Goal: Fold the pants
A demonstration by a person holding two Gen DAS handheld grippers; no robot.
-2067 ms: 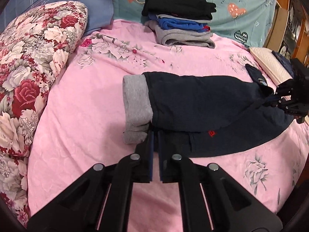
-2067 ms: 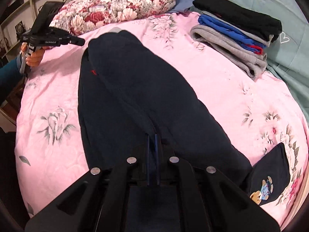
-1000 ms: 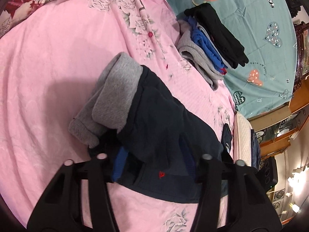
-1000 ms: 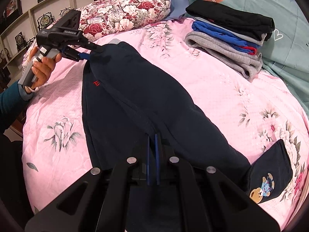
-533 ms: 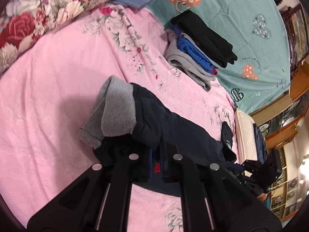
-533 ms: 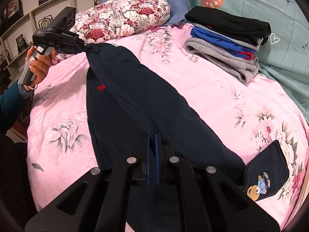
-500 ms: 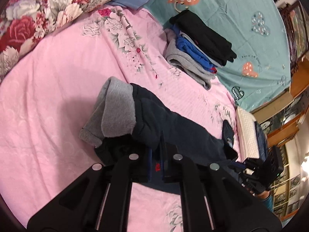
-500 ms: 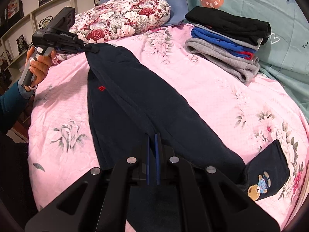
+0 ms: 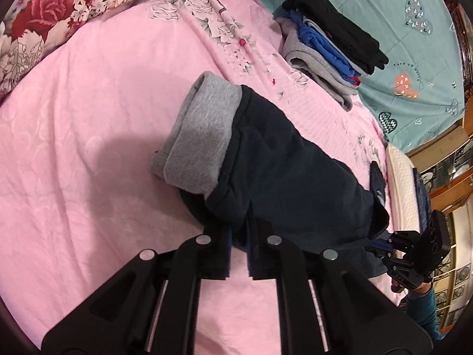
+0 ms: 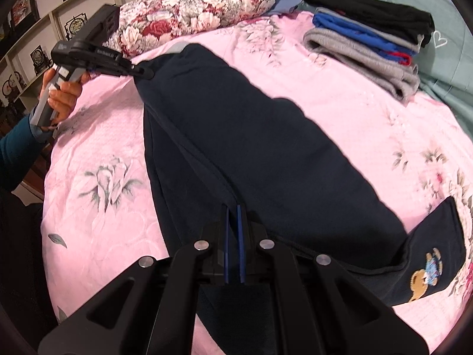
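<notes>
1. A bed with a pink floral sheet (image 10: 97, 224) fills both views; a floral pillow (image 10: 195, 3) and a teal heart-print cover (image 9: 384, 9) lie at its far side.
2. A stack of folded clothes (image 10: 369, 35) sits near the teal cover.
3. The dark navy pants (image 10: 251, 136) lie stretched across the sheet, grey cuffs (image 9: 201, 139) at one end and a bear patch (image 10: 425, 275) at the other.
4. The left gripper (image 9: 238, 236) has its jaws nearly together, pinching dark cloth just below the cuffs.
5. The right gripper (image 10: 233, 236) has its jaws pressed close on the pants' edge at the opposite end.
</notes>
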